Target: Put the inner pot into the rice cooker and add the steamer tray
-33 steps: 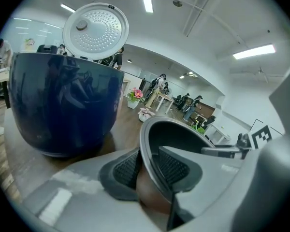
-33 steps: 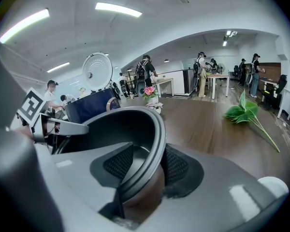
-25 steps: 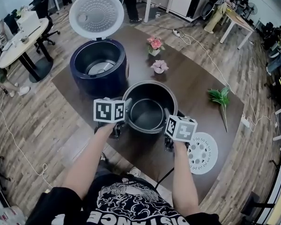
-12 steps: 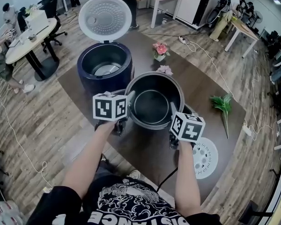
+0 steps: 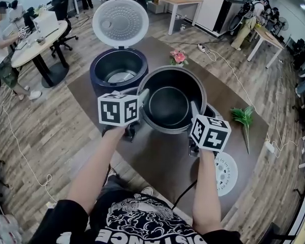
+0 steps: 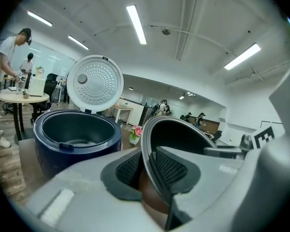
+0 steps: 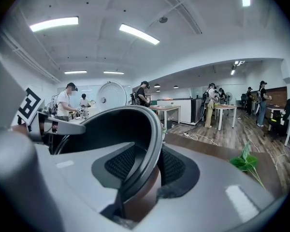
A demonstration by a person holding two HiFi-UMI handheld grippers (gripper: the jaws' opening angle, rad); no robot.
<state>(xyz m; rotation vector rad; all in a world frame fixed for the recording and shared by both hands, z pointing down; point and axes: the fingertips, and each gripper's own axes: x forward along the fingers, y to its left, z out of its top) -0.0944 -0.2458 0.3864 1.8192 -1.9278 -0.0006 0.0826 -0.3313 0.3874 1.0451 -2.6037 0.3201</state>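
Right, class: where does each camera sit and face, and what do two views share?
Head view: on the person's head, steeply down at the inner pot; both forearms show.
Left gripper view: on the left gripper, along its jaws clamping the pot's rim.
Right gripper view: on the right gripper, same, opposite rim.
Head and left views share the rice cooker.

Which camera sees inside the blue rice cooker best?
The head view: it looks down into the open rice cooker, right to the bottom. The left gripper view shows it from the side, with less of the inside. The right gripper view shows only its raised lid, behind the inner pot.
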